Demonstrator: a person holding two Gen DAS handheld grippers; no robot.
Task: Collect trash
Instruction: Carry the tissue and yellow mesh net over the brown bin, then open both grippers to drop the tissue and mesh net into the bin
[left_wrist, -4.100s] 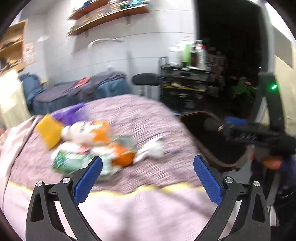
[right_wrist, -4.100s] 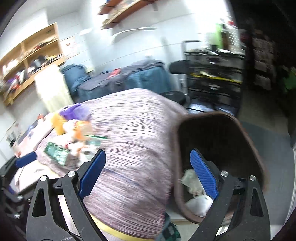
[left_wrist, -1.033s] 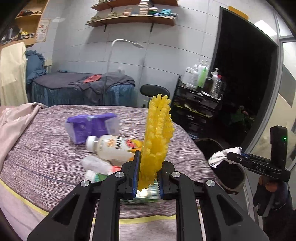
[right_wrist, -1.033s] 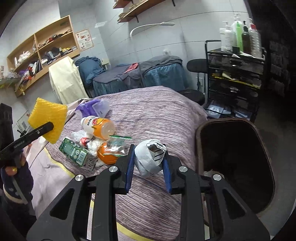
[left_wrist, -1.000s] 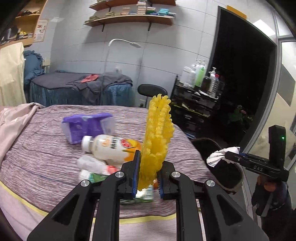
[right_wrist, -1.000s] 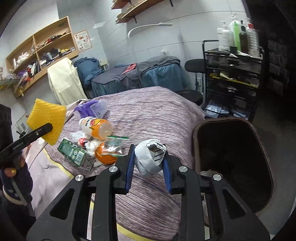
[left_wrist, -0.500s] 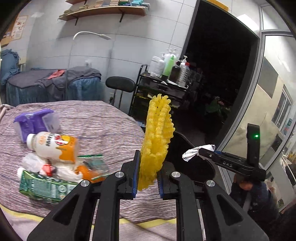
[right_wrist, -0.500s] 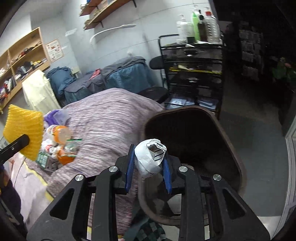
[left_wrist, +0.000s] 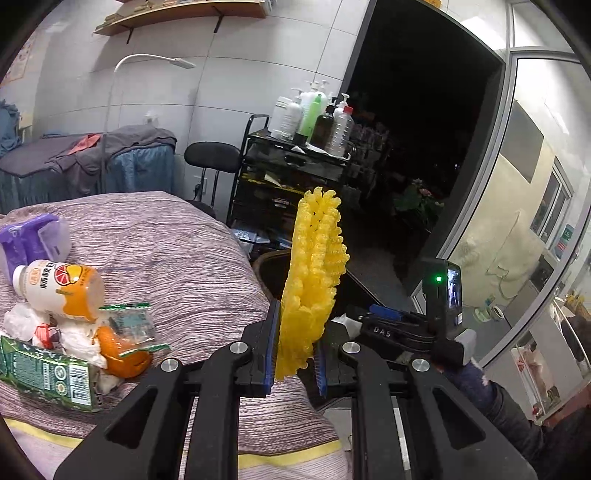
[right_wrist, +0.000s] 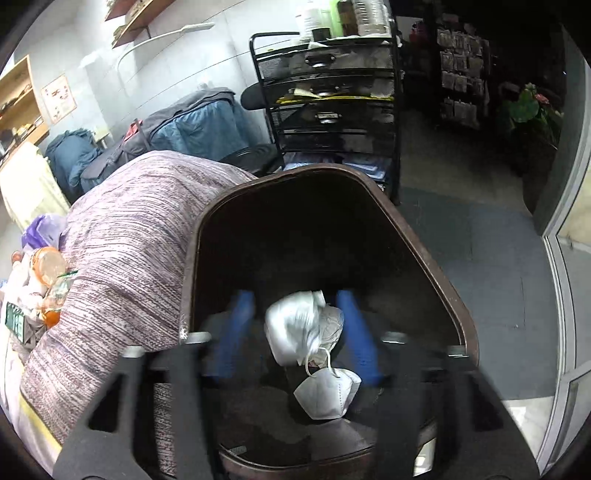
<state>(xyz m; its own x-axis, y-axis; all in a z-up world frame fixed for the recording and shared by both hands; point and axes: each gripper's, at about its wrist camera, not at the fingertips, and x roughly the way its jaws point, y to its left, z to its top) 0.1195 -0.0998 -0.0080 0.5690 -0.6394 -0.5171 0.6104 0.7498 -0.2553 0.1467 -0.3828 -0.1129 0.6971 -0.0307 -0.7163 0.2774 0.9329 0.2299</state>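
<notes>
My left gripper (left_wrist: 295, 354) is shut on a yellow foam net sleeve (left_wrist: 314, 280) and holds it upright above the bed's edge. My right gripper (right_wrist: 295, 332) is over the brown trash bin (right_wrist: 424, 258), blurred, with its jaws apart. A crumpled white bag (right_wrist: 295, 328) hangs loose between them, over the bin's inside. A white face mask (right_wrist: 328, 393) lies in the bin. The right gripper also shows in the left wrist view (left_wrist: 351, 321), behind the sleeve. On the bed lies a trash pile: an orange drink bottle (left_wrist: 59, 288), a green carton (left_wrist: 44, 373), a purple pack (left_wrist: 33, 240).
The striped purple bedspread (left_wrist: 192, 266) reaches to the bin's left side. A black wire cart (right_wrist: 332, 110) with bottles stands behind the bin, with a black stool (left_wrist: 212, 158) beside it. A glass door (left_wrist: 517, 221) is to the right.
The right gripper moved over the bin, lowered, and opened, letting go of the white bag. The left gripper swung right toward the bin, still holding the yellow sleeve.
</notes>
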